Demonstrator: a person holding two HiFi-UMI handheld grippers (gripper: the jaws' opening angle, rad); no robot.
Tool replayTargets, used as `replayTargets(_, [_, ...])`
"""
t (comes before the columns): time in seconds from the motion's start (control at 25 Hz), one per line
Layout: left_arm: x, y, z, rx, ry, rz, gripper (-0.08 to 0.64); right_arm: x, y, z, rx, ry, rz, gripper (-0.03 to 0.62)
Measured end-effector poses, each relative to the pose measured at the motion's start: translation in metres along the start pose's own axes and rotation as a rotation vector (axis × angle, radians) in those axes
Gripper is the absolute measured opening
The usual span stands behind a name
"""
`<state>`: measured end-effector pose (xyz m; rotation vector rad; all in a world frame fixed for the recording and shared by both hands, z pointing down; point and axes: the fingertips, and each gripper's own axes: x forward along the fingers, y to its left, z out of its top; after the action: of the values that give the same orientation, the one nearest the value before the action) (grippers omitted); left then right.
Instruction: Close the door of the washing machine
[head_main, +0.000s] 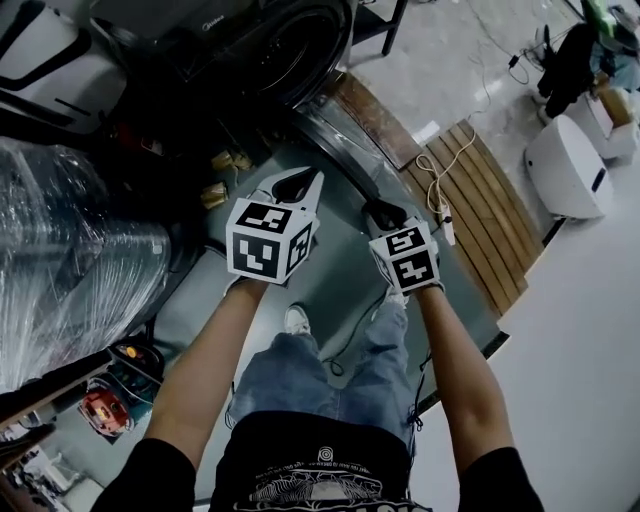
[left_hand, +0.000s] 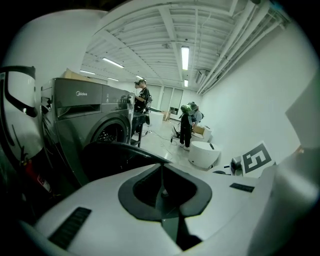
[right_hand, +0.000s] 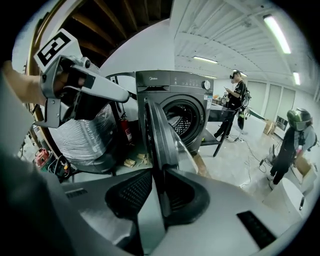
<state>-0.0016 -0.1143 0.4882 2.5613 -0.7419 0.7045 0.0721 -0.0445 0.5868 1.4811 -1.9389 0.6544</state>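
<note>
A dark grey front-loading washing machine stands with its drum open. Its round door swings out toward me, edge-on in the right gripper view. My right gripper is shut on the door's outer rim, which runs up between its pads. My left gripper hovers just left of the door, above the floor, shut and empty. In the left gripper view the door rim curves just beyond the jaws.
A plastic-wrapped bundle lies at the left beside the machine. A wooden pallet with a white cable and a white round appliance sit to the right. Other people stand far behind. My legs are below the door.
</note>
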Motion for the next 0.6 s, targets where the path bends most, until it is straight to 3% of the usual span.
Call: replayTargets(0.6, [0.060, -0.021, 0.025, -0.131, 0.016, 0.211, 0.034, 0.019, -0.077, 0.019, -0.129, -0.015, 0.216, 0.086])
